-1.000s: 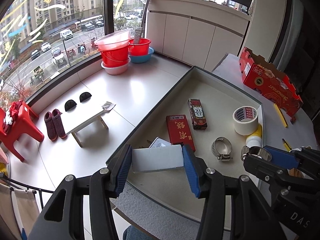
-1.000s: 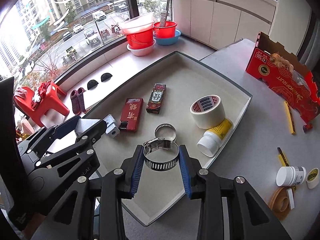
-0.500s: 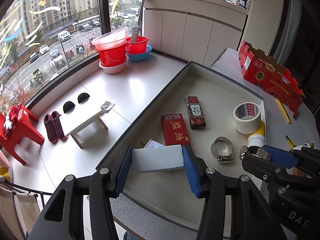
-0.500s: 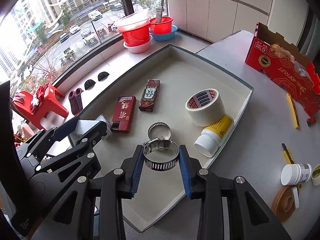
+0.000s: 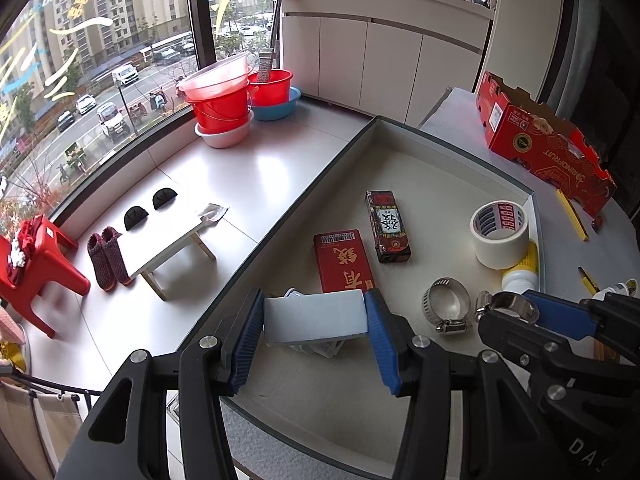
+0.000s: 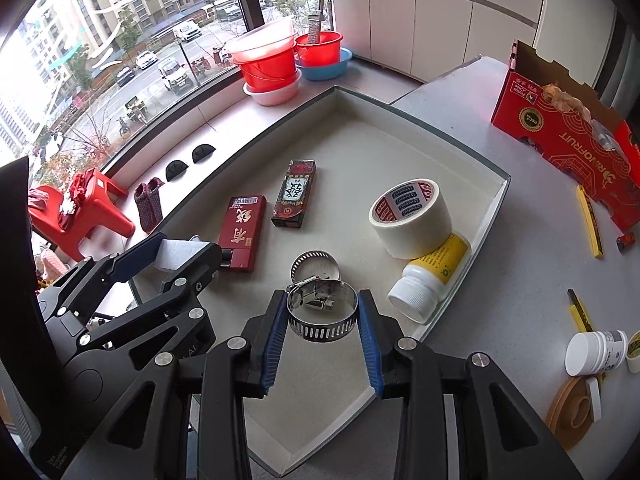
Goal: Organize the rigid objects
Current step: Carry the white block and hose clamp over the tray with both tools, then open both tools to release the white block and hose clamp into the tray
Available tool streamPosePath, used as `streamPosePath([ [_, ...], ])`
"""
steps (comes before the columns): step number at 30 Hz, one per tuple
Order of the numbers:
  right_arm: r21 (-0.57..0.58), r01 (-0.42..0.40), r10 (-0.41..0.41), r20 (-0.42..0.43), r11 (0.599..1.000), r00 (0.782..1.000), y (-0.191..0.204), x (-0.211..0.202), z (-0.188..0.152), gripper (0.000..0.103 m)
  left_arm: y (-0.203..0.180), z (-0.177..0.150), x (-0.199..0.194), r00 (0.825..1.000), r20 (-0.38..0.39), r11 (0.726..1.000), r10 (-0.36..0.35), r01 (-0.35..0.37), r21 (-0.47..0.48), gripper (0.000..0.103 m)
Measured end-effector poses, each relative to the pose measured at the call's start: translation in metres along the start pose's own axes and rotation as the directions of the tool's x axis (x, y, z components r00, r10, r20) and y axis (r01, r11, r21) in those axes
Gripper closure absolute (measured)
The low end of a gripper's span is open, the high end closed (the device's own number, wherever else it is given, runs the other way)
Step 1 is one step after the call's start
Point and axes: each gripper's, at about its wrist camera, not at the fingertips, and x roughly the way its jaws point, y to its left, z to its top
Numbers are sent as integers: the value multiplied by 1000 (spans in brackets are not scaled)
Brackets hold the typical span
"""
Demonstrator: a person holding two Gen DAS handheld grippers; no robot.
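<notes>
My left gripper [image 5: 315, 334] is shut on a white rectangular block [image 5: 316, 316], held above the near left part of the grey tray [image 5: 440, 152]. My right gripper [image 6: 322, 330] is shut on a metal hose clamp [image 6: 322, 312], hanging over the tray's near middle. In the tray lie a second hose clamp [image 6: 314, 262], a red flat box [image 6: 242, 232], a dark patterned box [image 6: 294, 194], a roll of white tape [image 6: 410, 218] and a white bottle with a yellow label [image 6: 430, 278]. A small white item [image 5: 316, 346] lies partly hidden under the block.
On the table right of the tray stand a red cardboard box [image 6: 568, 136], yellow pencils [image 6: 588, 220], a small white jar [image 6: 594, 352] and a wooden ring [image 6: 570, 412]. Red basins [image 5: 224, 108] sit on the window ledge; a stool [image 5: 36, 264] and a low table [image 5: 164, 236] are below.
Both grippers keep their hold and hardly move. The tray's contents have slid slightly in the views.
</notes>
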Motion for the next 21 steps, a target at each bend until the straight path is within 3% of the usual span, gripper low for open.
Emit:
streamPosePath([
  [6,8,5,-5,-7,1000,1000,-4,4,0,67,-4,1,1,1000,13,1000,6,-7,27,48],
  [8,6,10,-10,-3,1000,1000,-4,4,0,67,-4,1,1,1000,16,999,14,-15,34,41],
  [10,10,21,-21,2,1000,1000,-5,3,0,66,-2,1,1,1000,20,999,24,-24,22,23],
  [11,12,23,-23,3,1000,1000,-7,2,-1,66,1,0,0,999,19,1000,29,-29,11,21],
  [12,18,30,-30,2,999,1000,-8,1,-1,61,4,0,0,999,17,999,33,-33,-2,21],
  [14,43,56,-57,16,997,998,-14,-4,-1,27,10,1,0,1000,-5,999,16,-16,-28,20],
  [15,55,63,-65,33,996,997,-16,-8,-2,20,11,2,0,1000,-13,999,-1,1,-37,14],
  [17,67,55,-58,47,996,997,-20,-14,-3,17,10,1,-3,1000,-8,999,23,-23,-35,3],
  [21,75,37,-38,21,997,999,-22,-17,-6,17,7,-1,-9,999,-2,999,37,-37,-27,0],
])
